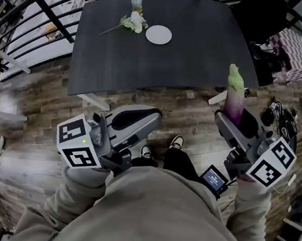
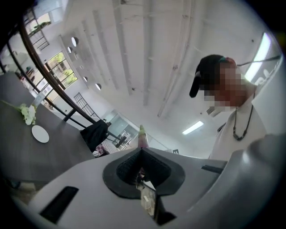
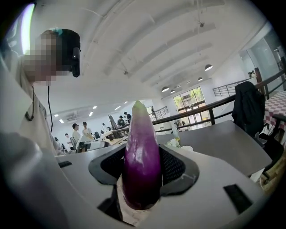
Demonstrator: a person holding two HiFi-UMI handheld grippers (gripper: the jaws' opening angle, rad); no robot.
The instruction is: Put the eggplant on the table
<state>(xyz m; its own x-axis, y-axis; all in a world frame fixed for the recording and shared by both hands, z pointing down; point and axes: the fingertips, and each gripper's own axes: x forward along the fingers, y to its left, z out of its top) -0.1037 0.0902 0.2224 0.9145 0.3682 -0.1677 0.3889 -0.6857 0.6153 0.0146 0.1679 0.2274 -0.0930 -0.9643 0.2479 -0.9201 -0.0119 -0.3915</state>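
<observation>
Clamps the purple eggplant upright in the right hand-held gripper over the wood floor, short of the dark desk bearing a white plate and flowers at its far end, with the left hand-held gripper pressed together, empty.

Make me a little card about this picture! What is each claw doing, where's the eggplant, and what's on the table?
right claw: shut on the eggplant, gripping its purple lower part
eggplant: upright, pale green tip on top, held in the air, not on the table yet
left claw: shut, nothing in it
table: dark, ahead of both claws
on the table: a white plate with white flowers beside it, toward the far edge
task: not done yet
</observation>
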